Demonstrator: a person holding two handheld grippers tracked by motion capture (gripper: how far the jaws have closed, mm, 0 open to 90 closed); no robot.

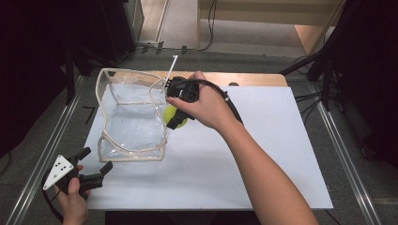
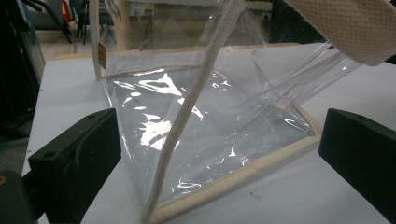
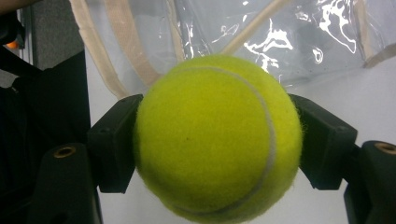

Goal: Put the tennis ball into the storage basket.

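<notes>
High view: the right gripper (image 1: pixel 174 117) clamps a yellow tennis ball (image 1: pixel 171 114) at the clear bag's (image 1: pixel 129 115) three o'clock edge. The left gripper (image 1: pixel 96 166), jaws wide and empty, waits at seven o'clock. Best lift the ball over the rim before releasing.

A clear plastic bag (image 1: pixel 131 117) with cream edging stands open on the white bench (image 1: pixel 263 164), toward its far left. The right tool (image 1: pixel 177 117), held in the person's right hand (image 1: pixel 206 107), grips a yellow tennis ball (image 1: pixel 171 114) just beside the bag's right edge. The left tool (image 1: pixel 97 165) sits in the left hand (image 1: pixel 74 199) at the bench's near left corner, jaws apart, pointing toward the bag.
</notes>
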